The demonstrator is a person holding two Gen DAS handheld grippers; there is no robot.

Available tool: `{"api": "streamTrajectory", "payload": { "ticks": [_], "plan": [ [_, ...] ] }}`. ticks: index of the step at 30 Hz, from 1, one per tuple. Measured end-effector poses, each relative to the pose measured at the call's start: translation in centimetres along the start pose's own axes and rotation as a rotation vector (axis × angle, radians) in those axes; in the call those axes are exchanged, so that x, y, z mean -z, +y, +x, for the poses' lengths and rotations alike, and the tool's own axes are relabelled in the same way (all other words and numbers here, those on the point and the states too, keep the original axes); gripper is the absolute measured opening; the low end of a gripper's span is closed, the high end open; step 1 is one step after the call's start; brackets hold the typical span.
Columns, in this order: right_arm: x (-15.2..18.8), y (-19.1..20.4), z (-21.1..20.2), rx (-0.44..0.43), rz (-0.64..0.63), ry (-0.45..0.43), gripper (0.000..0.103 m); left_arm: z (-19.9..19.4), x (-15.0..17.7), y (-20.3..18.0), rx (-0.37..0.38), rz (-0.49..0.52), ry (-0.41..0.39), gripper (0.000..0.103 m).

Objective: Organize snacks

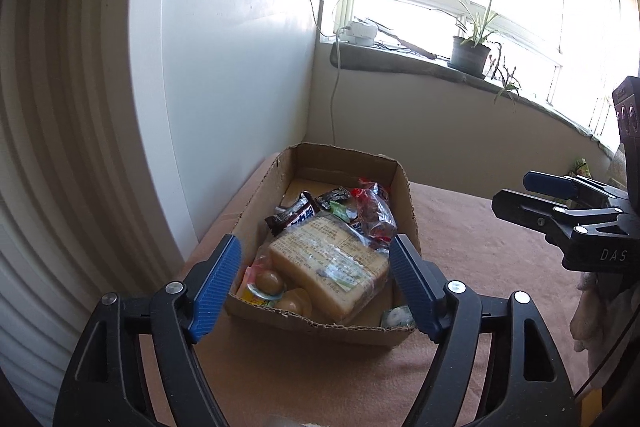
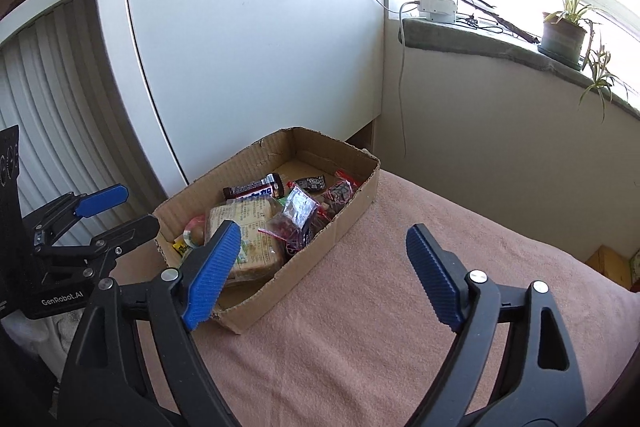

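Observation:
An open cardboard box (image 1: 404, 187) (image 2: 352, 207) sits on a pink cloth. It holds several snacks: a wrapped tan bread loaf (image 1: 328, 263) (image 2: 244, 227), a dark chocolate bar (image 1: 292, 215) (image 2: 252, 189), a clear bag of dark red sweets (image 1: 374, 211) (image 2: 298, 217), and small round brown pieces (image 1: 280, 287). My left gripper (image 1: 316, 287) is open and empty, held just before the box's near wall. My right gripper (image 2: 326, 277) is open and empty, held above the cloth to the right of the box. Each gripper shows in the other's view, the right one (image 1: 552, 199) and the left one (image 2: 108, 207).
The pink cloth (image 2: 380, 327) covers the surface around the box. A white cabinet panel (image 2: 248, 47) stands behind the box. A windowsill (image 1: 400, 63) carries a potted plant (image 1: 470, 53) and a white power adapter (image 2: 436, 7) with a hanging cable.

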State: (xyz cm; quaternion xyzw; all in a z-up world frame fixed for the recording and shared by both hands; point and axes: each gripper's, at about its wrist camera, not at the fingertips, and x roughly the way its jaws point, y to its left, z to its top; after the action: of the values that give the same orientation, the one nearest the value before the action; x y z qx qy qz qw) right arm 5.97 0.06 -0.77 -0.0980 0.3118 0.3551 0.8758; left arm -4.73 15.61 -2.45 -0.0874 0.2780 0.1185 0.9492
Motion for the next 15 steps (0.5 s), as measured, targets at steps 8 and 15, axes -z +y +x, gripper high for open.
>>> {"api": "streamTrajectory", "payload": {
  "ticks": [8,15],
  "plan": [
    [1.9,-0.2,-1.9,0.05,0.005,-0.027,0.102,-1.4,0.7,0.0,-0.05,-0.018,-0.035,0.08],
    [3.0,-0.6,-2.5,0.064,0.03,-0.025,0.102,-1.5,1.1,0.0,-0.067,-0.032,-0.033,0.08]
  ]
}}
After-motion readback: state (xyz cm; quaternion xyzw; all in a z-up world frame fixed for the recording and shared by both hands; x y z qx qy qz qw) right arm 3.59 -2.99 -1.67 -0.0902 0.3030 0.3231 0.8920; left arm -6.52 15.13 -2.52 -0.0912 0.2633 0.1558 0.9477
